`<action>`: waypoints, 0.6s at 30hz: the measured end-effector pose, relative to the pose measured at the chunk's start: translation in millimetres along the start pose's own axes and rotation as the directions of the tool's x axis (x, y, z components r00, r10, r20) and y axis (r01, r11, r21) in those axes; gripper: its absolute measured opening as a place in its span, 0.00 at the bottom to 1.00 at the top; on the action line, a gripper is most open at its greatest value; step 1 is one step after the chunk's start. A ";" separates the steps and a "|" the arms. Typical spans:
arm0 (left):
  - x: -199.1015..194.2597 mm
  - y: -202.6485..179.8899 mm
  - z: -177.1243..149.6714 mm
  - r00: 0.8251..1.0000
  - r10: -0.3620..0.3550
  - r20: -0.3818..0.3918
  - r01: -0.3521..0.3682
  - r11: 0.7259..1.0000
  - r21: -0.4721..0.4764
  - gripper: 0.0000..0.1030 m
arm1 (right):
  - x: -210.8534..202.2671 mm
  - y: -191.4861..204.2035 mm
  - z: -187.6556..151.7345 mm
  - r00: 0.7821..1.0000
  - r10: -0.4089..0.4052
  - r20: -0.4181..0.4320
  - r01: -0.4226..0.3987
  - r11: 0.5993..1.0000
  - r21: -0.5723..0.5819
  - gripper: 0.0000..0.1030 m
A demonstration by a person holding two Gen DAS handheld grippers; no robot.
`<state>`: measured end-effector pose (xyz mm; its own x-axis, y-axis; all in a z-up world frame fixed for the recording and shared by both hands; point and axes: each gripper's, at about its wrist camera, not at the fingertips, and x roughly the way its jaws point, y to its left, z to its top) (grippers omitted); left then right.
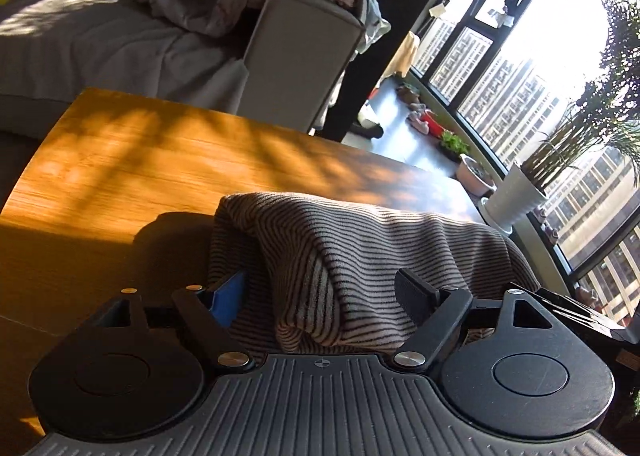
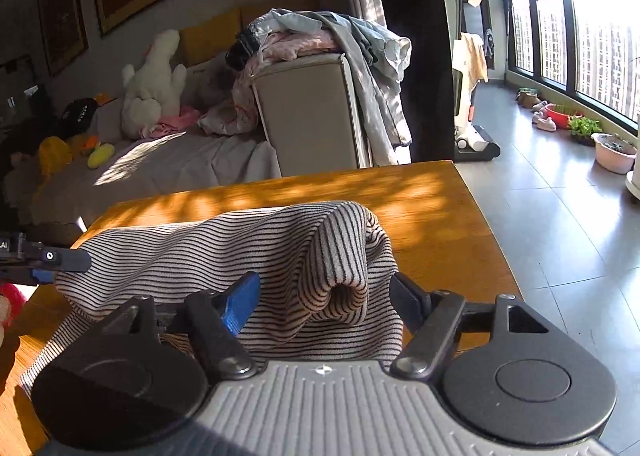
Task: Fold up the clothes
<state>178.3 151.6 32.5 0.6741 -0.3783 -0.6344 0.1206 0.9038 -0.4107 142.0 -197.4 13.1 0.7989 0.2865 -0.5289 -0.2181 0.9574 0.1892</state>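
Note:
A striped beige-and-black garment (image 1: 360, 240) lies bunched on the wooden table (image 1: 140, 160). My left gripper (image 1: 322, 296) is open, and a thick fold of the cloth sits between its blue and black fingers. The same garment (image 2: 200, 248) rises in a hump in the right wrist view. There my right gripper (image 2: 324, 300) is open too, with a rolled edge of the cloth between its wide-set fingers. The left gripper's tip (image 2: 60, 260) shows at the garment's left end. I cannot tell whether any finger presses on the cloth.
Beyond the table's far edge stands a sofa (image 2: 180, 160) with a plush toy (image 2: 154, 84) and a heap of clothes (image 2: 320, 36) on its arm. To the right are tiled floor (image 2: 560, 236), an upright cleaner (image 2: 468, 128), plant pots (image 1: 516, 200) and tall windows.

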 end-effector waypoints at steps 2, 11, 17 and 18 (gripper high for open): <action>12.7 -5.5 -1.9 0.998 0.025 -0.049 -0.023 0.999 0.024 0.81 | 11.3 0.5 0.3 1.000 0.009 -0.016 -0.009 1.000 0.013 0.70; -31.5 -20.8 -6.2 1.000 -0.015 0.006 0.015 0.997 0.082 0.29 | -48.2 17.2 12.6 0.994 0.090 0.054 -0.089 0.996 -0.025 0.22; -54.8 -27.1 -45.9 0.998 0.026 -0.055 -0.019 0.991 0.135 0.32 | -90.3 13.1 -23.5 0.993 0.112 0.026 -0.112 0.994 0.020 0.21; -52.8 -27.3 -54.6 0.997 0.046 -0.069 -0.036 0.988 0.149 0.33 | -93.7 12.4 -32.6 0.995 0.103 0.012 -0.104 0.994 0.021 0.21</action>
<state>99.7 136.0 41.5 0.6272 -0.3489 -0.6964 0.2041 0.9364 -0.2854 46.1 -211.2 38.0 0.7787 0.3836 -0.4965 -0.2880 0.9216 0.2602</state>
